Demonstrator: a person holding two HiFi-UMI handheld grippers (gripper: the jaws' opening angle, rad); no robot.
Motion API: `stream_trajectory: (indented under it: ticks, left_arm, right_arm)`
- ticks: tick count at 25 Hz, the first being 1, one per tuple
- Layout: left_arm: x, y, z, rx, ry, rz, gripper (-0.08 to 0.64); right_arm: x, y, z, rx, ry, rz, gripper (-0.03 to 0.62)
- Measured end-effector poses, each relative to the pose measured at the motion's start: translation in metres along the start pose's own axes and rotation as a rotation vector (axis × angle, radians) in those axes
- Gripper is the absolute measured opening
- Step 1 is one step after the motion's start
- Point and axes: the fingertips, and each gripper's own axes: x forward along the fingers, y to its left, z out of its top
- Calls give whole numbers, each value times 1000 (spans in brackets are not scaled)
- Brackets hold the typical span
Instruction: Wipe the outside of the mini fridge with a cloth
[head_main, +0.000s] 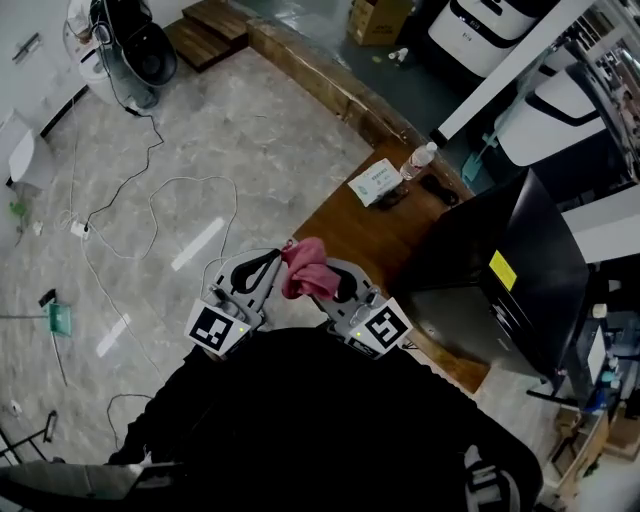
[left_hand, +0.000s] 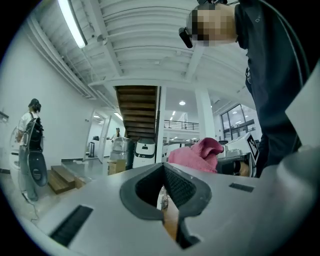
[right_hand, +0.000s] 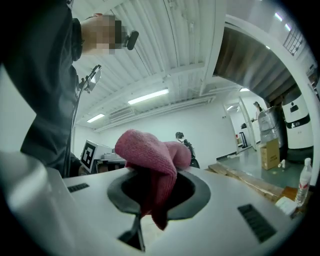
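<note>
The black mini fridge (head_main: 510, 270) with a yellow sticker stands on a wooden table (head_main: 365, 235) at the right of the head view. Both grippers are held close to my body, away from the fridge, jaws pointing away from me. A pink cloth (head_main: 304, 266) is bunched in my right gripper (head_main: 322, 272), which is shut on it. In the right gripper view the cloth (right_hand: 150, 157) bulges over that gripper (right_hand: 150, 180) and hangs down between its jaws. My left gripper (head_main: 268, 264) sits just left of the cloth. Its jaws (left_hand: 162, 172) meet with nothing between them, the cloth (left_hand: 197, 154) beside them.
On the table lie a white and green pack (head_main: 375, 183), a water bottle (head_main: 418, 160) and a dark item next to them. A standing fan (head_main: 135, 50) and loose white cables (head_main: 150, 205) occupy the grey floor at the left. Wooden steps (head_main: 215, 25) are at the back.
</note>
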Motion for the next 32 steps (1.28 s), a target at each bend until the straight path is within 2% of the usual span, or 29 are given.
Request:
stream_trajectory:
  ticks: [4, 11, 19, 25, 32]
  left_arm:
    - [5, 35, 3, 1, 12, -103, 3]
    - [35, 66, 3, 7, 17, -255, 3]
    - [114, 54, 6, 18, 40, -406, 3]
    - [182, 36, 9, 61, 81, -505, 3]
    - [257, 1, 4, 128, 104, -668, 2]
  right_arm:
    - [33, -10, -1, 18, 1, -121, 83]
    - [46, -40, 1, 12, -38, -315, 83]
    - [17, -113, 15, 12, -88, -488, 83]
    - [-18, -176, 28, 37, -156, -602, 83]
    - [-80, -243, 37, 109, -286, -820, 83]
